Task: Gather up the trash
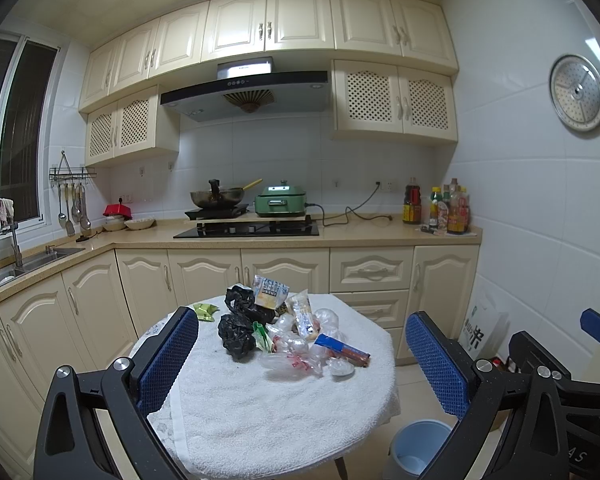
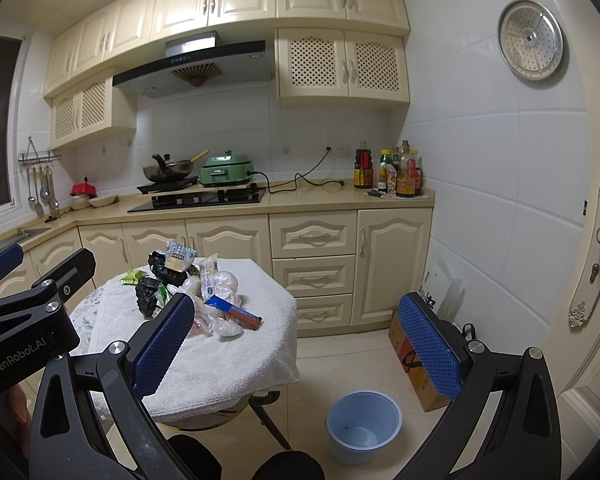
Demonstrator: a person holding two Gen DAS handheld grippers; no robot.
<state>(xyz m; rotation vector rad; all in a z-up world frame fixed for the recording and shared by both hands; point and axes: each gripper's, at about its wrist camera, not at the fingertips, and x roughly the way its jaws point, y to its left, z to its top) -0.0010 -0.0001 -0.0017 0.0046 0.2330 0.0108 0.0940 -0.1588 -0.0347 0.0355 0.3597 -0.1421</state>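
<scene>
Nothing's picked up yet — your left tongs [image 1: 302, 364] and right tongs [image 2: 296, 344] are both wide apart and hold nothing, the heap of crinkly plastic wrappers and black bags [image 1: 288, 332] sits ahead of them, and the round pale-blue plastic bin [image 2: 363, 424] below looks bare.

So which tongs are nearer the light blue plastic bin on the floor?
Right. The right tongs hang open almost over the light blue plastic bin; the left tongs, also open, face the table, bin at their lower right.

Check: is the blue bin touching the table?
Apart. The right wrist view shows the blue bin standing on the floor, with bare tile between it and the towel-covered table.

Bare towel [image 1: 260, 412] lies open before the trash pile [image 1: 292, 336].
</scene>
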